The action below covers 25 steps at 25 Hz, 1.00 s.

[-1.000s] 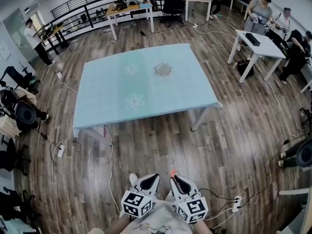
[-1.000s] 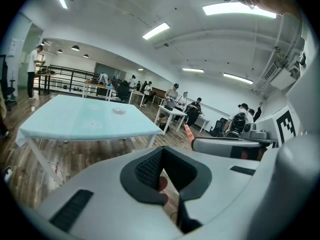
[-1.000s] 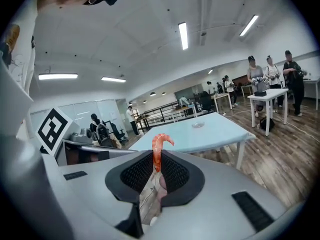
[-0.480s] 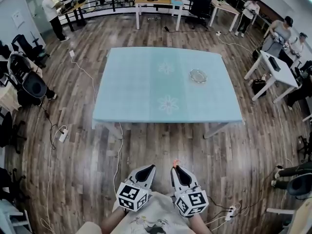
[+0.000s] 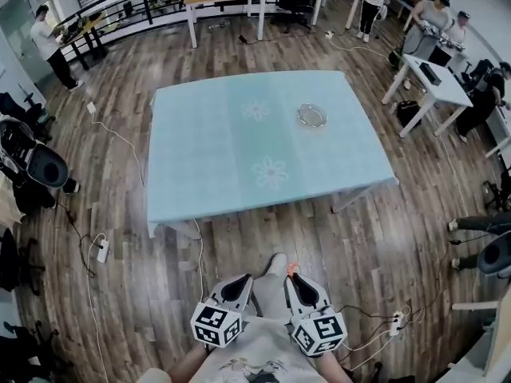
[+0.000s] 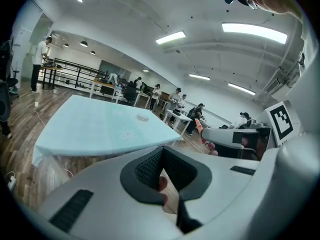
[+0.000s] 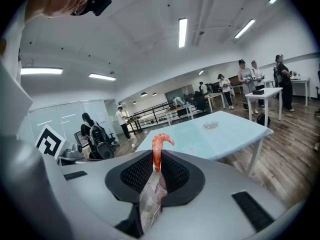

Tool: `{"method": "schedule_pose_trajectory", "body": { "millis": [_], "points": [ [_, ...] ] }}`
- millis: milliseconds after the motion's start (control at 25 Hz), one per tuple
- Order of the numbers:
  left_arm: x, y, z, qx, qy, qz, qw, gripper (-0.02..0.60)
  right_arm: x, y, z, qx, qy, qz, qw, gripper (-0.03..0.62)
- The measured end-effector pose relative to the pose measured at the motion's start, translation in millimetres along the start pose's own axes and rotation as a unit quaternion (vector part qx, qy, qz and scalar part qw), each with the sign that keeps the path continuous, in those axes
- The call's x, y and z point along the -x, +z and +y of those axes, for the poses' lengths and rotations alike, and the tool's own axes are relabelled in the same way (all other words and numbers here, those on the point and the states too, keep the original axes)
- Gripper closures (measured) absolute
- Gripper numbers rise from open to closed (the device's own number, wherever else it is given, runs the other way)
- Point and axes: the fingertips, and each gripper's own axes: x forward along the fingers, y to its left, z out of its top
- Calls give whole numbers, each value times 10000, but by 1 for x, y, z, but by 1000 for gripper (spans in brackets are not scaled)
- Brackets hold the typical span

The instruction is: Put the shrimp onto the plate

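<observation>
**Shrimp in the grip, plate not yet reached**

The shrimp point(image 7: 159, 149) is already picked up. The fingers of the right gripper point(image 7: 156, 176) are pressed on its lower part, and its curved orange end stands up above them. In the head view the same shrimp point(image 5: 291, 268) shows as a small orange spot at the tip of the right gripper point(image 5: 297, 282), low in the picture and close to the person's body.

The left gripper point(image 6: 167, 184) carries nothing. Its fingers are drawn together, and through the thin slit between them only the wooden floor point(image 5: 383, 238) shows. In the head view the left gripper point(image 5: 238, 287) is just beside the right one.

The plate point(image 5: 312, 116) is a small clear dish on the far right part of the light blue surface point(image 5: 207, 158). As far as I can see it is empty, but it is small in every view. The person stands on the floor well apart from the surface, so the plate is out of reach.

My judgement is that the grasp is done and the bigger part is left: walking to the surface, bringing the right gripper over the plate and releasing the shrimp there.
</observation>
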Motion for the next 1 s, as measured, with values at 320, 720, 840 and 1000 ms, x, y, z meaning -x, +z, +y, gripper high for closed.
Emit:
{"method": "schedule_pose_trajectory", "body": {
  "millis": [320, 720, 840, 1000],
  "points": [
    [-88, 48, -6, -358, -652, 109, 9972, 574, -35, 35, -65, -205, -459, -241, 9984, 530],
    [-219, 123, -5, -725, -857, 126, 9936, 574, -100, 97, -172, -128, -540, -417, 9976, 530],
    [-250, 137, -11, -754, -837, 80, 9936, 574, -113, 111, -204, -139, -523, -431, 9976, 530],
    [-283, 151, -18, -628, -732, 89, 9953, 574, -128, 136, -236, -71, -416, -403, 9983, 530]
  ]
}}
